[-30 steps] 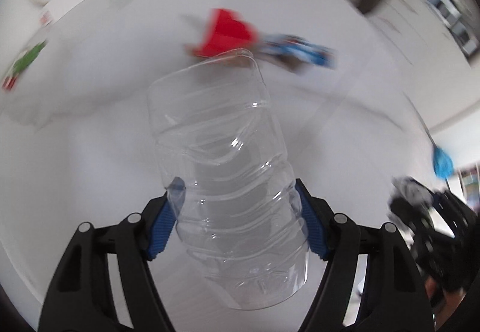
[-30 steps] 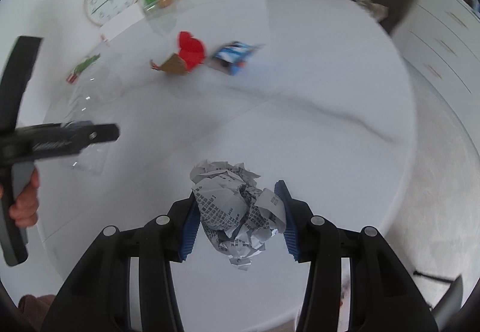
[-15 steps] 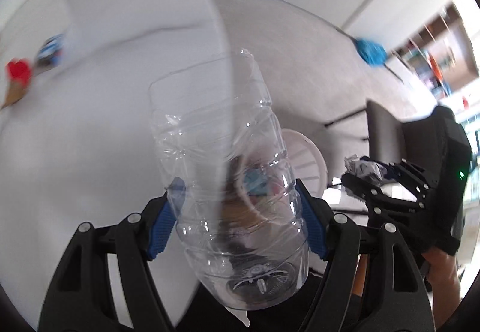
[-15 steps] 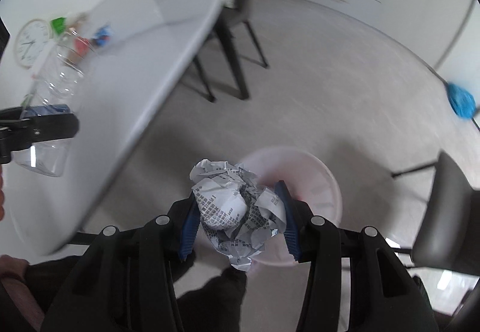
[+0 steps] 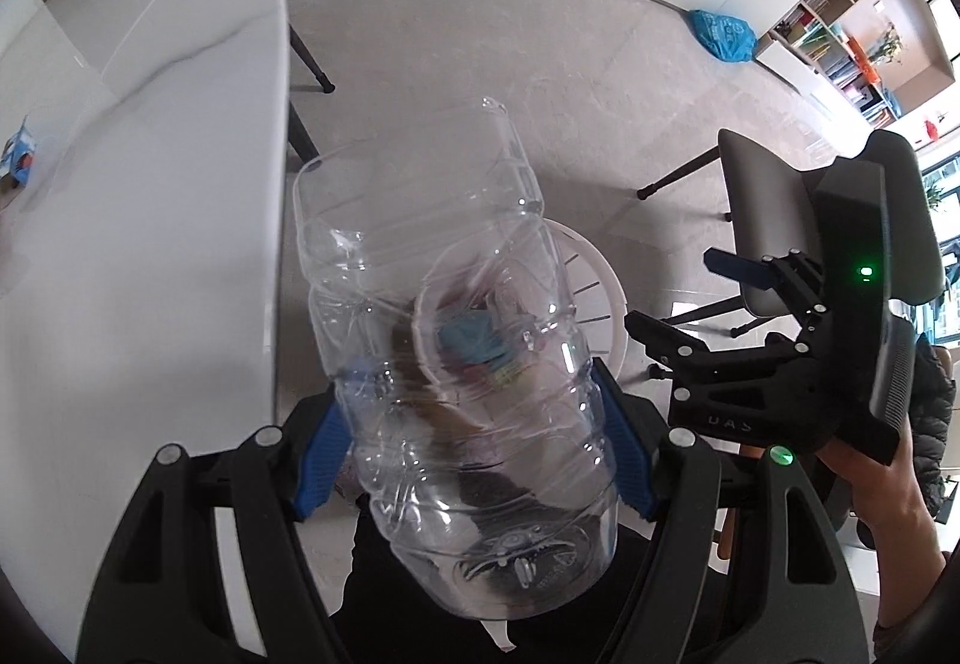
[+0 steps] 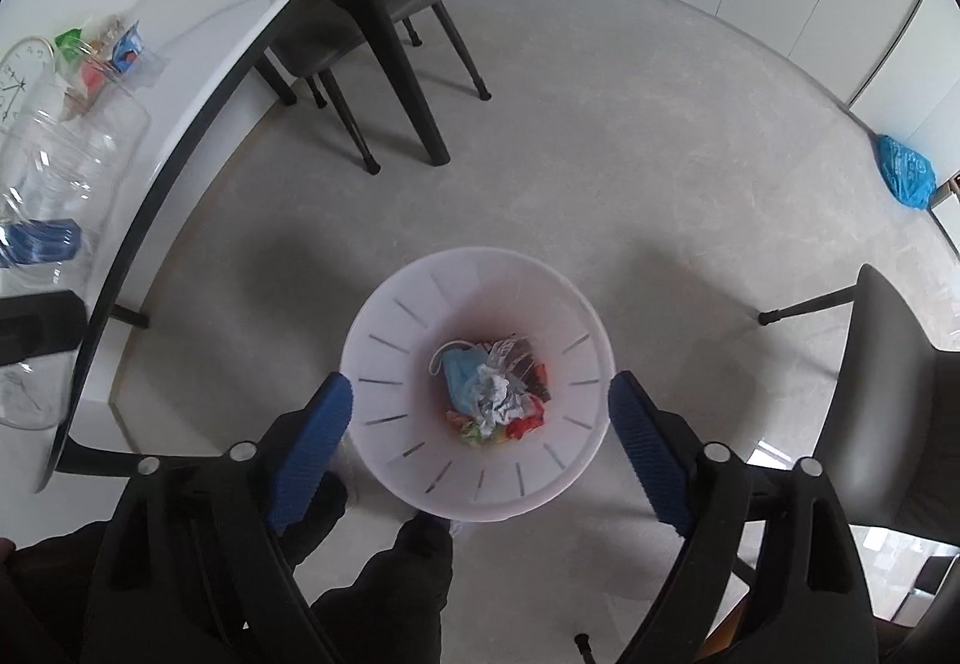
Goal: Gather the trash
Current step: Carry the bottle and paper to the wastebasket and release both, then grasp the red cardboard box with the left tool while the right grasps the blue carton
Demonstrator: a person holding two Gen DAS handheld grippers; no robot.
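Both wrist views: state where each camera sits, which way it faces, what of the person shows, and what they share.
Left wrist view: rides the left tool, faces steeply down through the clear crushed plastic bottle it clamps; a bare hand carries the right tool.
Right wrist view: rides the right tool, jaws opening and empty, faces down into the white slotted plastic bin; dark trouser legs show.
Shared: bin, bottle, white table, grey chair, blue bag.

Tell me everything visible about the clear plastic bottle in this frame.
The clear plastic bottle is large, ribbed, empty and see-through, apparently cut open at the far end, with a moulded base nearest the camera. The left gripper is shut on it, blue pads pressing its lower sides. It hangs in the air beside the white table edge, above the white bin seen through it.
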